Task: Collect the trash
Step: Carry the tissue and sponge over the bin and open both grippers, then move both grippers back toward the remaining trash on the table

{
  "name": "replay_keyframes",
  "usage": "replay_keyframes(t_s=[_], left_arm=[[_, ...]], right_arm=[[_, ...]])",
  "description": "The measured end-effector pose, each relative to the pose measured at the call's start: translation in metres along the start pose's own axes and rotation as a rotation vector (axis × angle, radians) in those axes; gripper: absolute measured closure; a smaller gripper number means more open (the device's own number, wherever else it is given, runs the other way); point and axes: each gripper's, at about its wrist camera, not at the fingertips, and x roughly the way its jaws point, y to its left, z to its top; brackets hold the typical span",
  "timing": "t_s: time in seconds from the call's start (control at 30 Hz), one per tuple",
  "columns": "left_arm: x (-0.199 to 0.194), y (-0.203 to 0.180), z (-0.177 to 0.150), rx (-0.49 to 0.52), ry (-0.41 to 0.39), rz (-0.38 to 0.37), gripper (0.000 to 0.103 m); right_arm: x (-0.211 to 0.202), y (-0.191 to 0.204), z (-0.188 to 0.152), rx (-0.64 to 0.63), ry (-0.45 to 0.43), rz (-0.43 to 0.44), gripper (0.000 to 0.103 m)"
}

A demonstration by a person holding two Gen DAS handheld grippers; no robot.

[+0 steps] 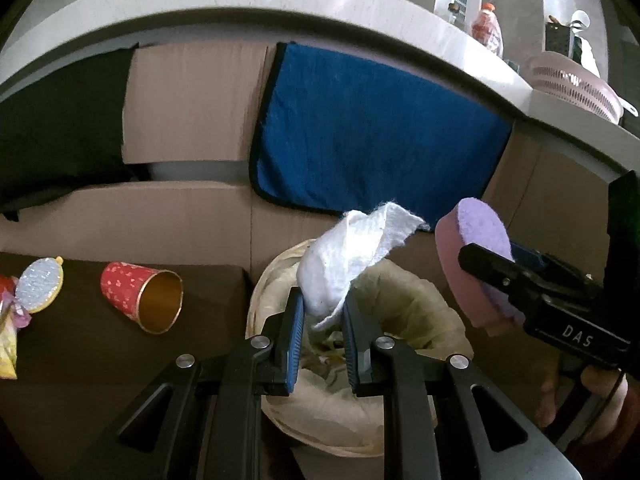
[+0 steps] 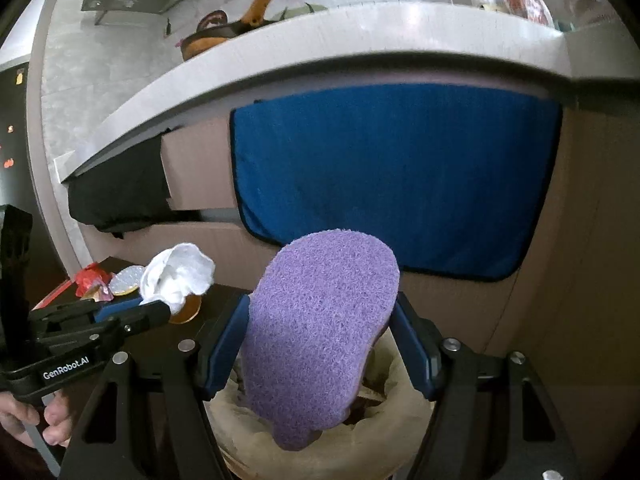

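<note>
My left gripper (image 1: 322, 304) is shut on a crumpled white tissue (image 1: 352, 256) and holds it over the lined trash bin (image 1: 424, 304). The tissue also shows in the right wrist view (image 2: 176, 276), with the left gripper (image 2: 160, 308) at the lower left. My right gripper (image 2: 320, 344) is shut on a purple sponge (image 2: 316, 336) above the bin's liner (image 2: 236, 420). In the left wrist view the sponge (image 1: 476, 248) and the right gripper (image 1: 492, 264) sit just right of the bin.
A red paper cup (image 1: 140, 296) lies on its side on the dark surface at the left, beside a round silvery pad (image 1: 40, 286) and wrappers (image 2: 92, 280). A blue towel (image 1: 372, 136) hangs on cardboard under the grey counter edge (image 1: 280, 16). A pink basket (image 1: 576, 88) stands on the counter.
</note>
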Motion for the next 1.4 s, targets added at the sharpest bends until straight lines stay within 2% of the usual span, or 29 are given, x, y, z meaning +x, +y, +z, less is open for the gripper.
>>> replay_keyframes(t_s=[0.13, 0.3, 0.33, 0.4, 0.43, 0.53, 0.77, 1.0, 1.1, 1.27, 1.33, 1.4], left_arm=[[0.013, 0.005, -0.002, -0.029, 0.039, -0.014, 0.084], [0.027, 0.014, -0.005, -0.061, 0.066, -0.069, 0.083], [0.03, 0.018, -0.005, -0.078, 0.077, -0.088, 0.08], [0.034, 0.023, -0.003, -0.106, 0.09, -0.121, 0.061], [0.034, 0.027, -0.002, -0.122, 0.089, -0.136, 0.058], [0.028, 0.032, 0.001, -0.132, 0.073, -0.154, 0.057], [0.009, 0.061, 0.001, -0.218, 0.055, -0.116, 0.057], [-0.014, 0.096, -0.014, -0.263, 0.051, -0.057, 0.057], [-0.024, 0.112, -0.018, -0.295, 0.042, -0.043, 0.057], [-0.039, 0.135, -0.026, -0.296, 0.026, -0.003, 0.057], [-0.048, 0.149, -0.03, -0.29, 0.021, 0.024, 0.057], [-0.059, 0.164, -0.035, -0.285, 0.01, 0.056, 0.057]], right_arm=[[0.009, -0.001, -0.004, 0.009, 0.016, 0.002, 0.036], [0.019, -0.003, -0.007, 0.021, 0.035, 0.006, 0.035], [0.022, -0.004, -0.008, 0.028, 0.039, 0.004, 0.035], [0.025, -0.006, -0.008, 0.042, 0.043, 0.003, 0.035], [0.027, -0.007, -0.007, 0.049, 0.045, 0.0, 0.034], [0.029, -0.01, -0.008, 0.071, 0.046, -0.003, 0.033], [0.036, -0.005, -0.009, 0.071, 0.071, 0.02, 0.032], [0.039, -0.001, -0.006, 0.115, 0.051, 0.051, 0.031], [0.043, 0.006, -0.003, 0.094, 0.06, 0.03, 0.031], [0.044, 0.02, -0.002, 0.079, 0.082, 0.073, 0.031], [0.043, 0.029, -0.002, 0.053, 0.08, 0.088, 0.031], [0.042, 0.043, -0.003, 0.002, 0.068, 0.066, 0.033]])
